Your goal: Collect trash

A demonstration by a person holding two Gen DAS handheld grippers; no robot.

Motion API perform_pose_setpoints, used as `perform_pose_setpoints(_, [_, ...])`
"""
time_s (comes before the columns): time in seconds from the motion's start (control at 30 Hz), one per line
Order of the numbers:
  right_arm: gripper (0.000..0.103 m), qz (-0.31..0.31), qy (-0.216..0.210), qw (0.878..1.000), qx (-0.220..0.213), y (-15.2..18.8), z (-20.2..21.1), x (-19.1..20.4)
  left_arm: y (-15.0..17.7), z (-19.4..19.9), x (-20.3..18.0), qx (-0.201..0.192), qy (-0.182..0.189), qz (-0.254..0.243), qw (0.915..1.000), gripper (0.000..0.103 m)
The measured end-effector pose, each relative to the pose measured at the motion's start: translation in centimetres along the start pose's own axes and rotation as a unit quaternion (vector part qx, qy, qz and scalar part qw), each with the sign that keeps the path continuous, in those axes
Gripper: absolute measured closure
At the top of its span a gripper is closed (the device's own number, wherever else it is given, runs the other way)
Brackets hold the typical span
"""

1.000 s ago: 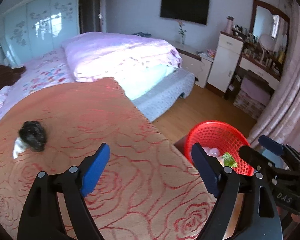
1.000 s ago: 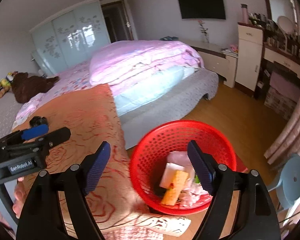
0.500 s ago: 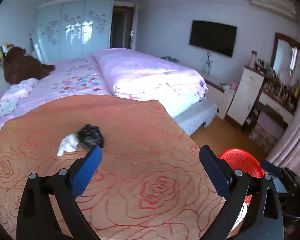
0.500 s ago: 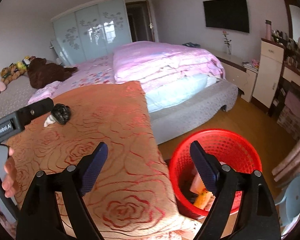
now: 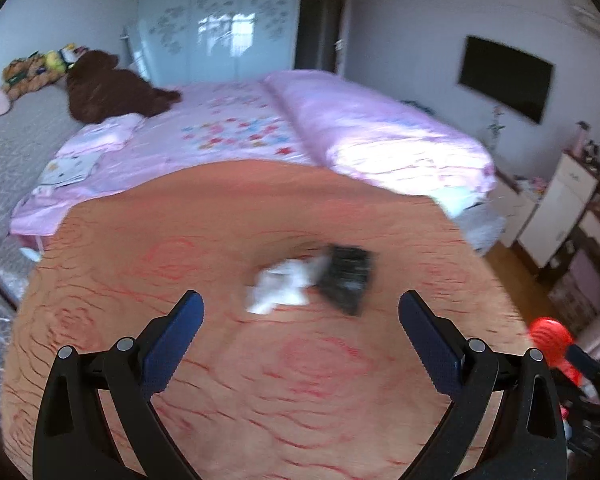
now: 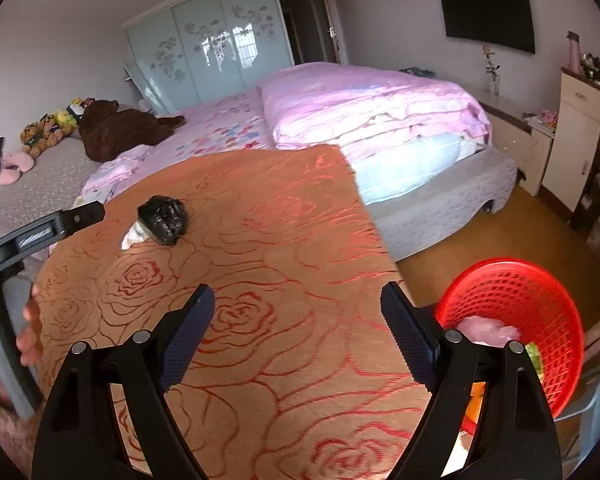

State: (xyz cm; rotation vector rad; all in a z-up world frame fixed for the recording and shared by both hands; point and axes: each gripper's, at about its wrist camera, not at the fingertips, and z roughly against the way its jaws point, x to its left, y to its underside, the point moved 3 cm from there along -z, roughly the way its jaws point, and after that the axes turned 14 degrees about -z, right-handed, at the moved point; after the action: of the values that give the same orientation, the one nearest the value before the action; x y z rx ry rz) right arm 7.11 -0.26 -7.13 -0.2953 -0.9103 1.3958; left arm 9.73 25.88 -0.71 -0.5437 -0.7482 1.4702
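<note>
A crumpled black bag (image 5: 347,278) and a white tissue (image 5: 281,287) lie together on the orange rose-patterned cloth (image 5: 220,360), blurred in the left wrist view. My left gripper (image 5: 299,316) is open and empty, just short of them. In the right wrist view the black bag (image 6: 163,219) and the tissue (image 6: 133,235) lie far left, with the left gripper (image 6: 82,214) beside them. My right gripper (image 6: 298,316) is open and empty over the cloth. The red basket (image 6: 532,320) holding trash stands to its right on the floor.
A bed with a pink duvet (image 6: 364,100) lies behind the cloth. A brown plush toy (image 6: 116,128) lies at the far left. A white cabinet (image 6: 576,140) and dressing table stand at the right. A wood floor (image 6: 500,232) lies between the bed and the basket.
My left gripper has swung left from the basket toward the black bag and tissue, which now sit centred and close. My right gripper has turned left, away from above the basket.
</note>
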Motion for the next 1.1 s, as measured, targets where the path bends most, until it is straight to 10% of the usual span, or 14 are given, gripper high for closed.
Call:
perform_pose_setpoints(0.23, [0.021,0.005,-0.001,1.0,0.015,0.5,-1.2,0.7,0.7,-5.1,5.1,0.067,-0.011,0.016,0.9976,0.009])
perform_pose_setpoints(0.5, [0.021,0.009,-0.001,1.0,0.021,0.4,-2.1,1.3,0.6,-7.3,2.5,0.068,0.014,-0.038,0.9969,0.012])
perform_pose_setpoints(0.77, [0.021,0.022,-0.005,0.999,0.025,0.1,-2.8,2.5,0.5,-9.2,1.8,0.089,0.045,-0.033,0.9944,0.071])
perform_pose_setpoints(1.1, [0.021,0.042,-0.033,0.997,0.055,-0.9,-6.1,7.3,1.9,-7.1,3.1,0.079,0.002,-0.021,0.9966,0.075])
